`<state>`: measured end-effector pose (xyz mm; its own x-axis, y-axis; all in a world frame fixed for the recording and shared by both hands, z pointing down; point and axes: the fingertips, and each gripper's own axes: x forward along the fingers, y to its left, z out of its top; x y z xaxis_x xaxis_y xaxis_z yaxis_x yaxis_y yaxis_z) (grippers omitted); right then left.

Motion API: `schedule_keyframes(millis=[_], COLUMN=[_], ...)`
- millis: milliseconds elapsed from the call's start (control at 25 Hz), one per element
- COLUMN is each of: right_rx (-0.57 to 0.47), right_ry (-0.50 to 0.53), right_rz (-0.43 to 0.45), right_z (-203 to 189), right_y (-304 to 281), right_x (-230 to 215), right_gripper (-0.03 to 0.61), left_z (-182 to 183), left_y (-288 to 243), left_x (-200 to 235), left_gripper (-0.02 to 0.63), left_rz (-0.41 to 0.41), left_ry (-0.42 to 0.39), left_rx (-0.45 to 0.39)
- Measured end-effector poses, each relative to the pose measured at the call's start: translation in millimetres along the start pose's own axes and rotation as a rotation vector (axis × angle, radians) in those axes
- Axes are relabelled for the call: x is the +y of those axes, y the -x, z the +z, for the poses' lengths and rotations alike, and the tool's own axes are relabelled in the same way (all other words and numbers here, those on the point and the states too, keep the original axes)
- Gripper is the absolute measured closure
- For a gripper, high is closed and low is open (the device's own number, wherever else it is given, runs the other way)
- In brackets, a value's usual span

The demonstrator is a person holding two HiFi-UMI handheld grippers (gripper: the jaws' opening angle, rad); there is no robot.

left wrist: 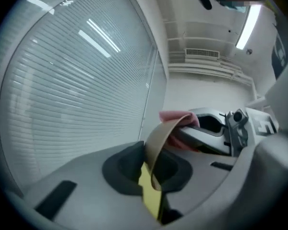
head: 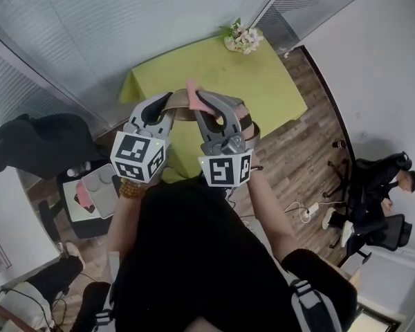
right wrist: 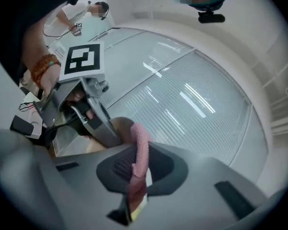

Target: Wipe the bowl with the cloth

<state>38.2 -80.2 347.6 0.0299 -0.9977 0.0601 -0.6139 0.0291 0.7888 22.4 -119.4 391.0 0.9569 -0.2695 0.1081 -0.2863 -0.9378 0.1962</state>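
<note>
Above the table [head: 263, 81], left gripper [left wrist: 151, 174] clamped on bowl [left wrist: 158, 138] rim, right gripper [right wrist: 137, 176] pinching cloth [right wrist: 140, 147] beside it

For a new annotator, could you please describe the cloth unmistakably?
Over the green table, the person holds two tongs together. The cloth is pinched in the right tongs, beside the bowl in the left tongs; it is pink, the bowl tan.
</note>
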Motion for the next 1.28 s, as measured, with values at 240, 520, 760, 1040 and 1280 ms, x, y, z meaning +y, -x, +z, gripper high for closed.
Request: schedule_keyframes(millis=[240, 520, 760, 1040, 1280], right_rx=[-0.095, -0.199, -0.264, -0.187, -0.032], right_ry=[-0.276, -0.587, -0.725, -0.905, -0.329], right_rz=[-0.077, -0.156, -0.165, -0.161, -0.138], right_z=[18.5, 21.3, 30.2, -4.1, -13.9], right_y=[3.6, 1.4, 0.2, 1.9, 0.9], right_x=[-10.1, -22.3, -30.3, -20.5, -24.7], right_gripper=[0.541, 0.543, 0.545, 0.549, 0.560], left_z=[26.9, 23.5, 24.7, 20.9, 14.9], left_y=[15.4, 22.9, 27.6, 20.9, 10.9], left_x=[11.5, 26.1, 29.0, 21.4, -5.6], left_gripper=[0.569, 0.560, 0.555, 0.532, 0.489], left_rz=[-0.108, -0.131, -0.223, -0.245, -0.144], left_ry=[0.367, 0.772, 1.009, 0.961, 0.160], left_rx=[-0.245, -0.411, -0.549, -0.521, -0.195])
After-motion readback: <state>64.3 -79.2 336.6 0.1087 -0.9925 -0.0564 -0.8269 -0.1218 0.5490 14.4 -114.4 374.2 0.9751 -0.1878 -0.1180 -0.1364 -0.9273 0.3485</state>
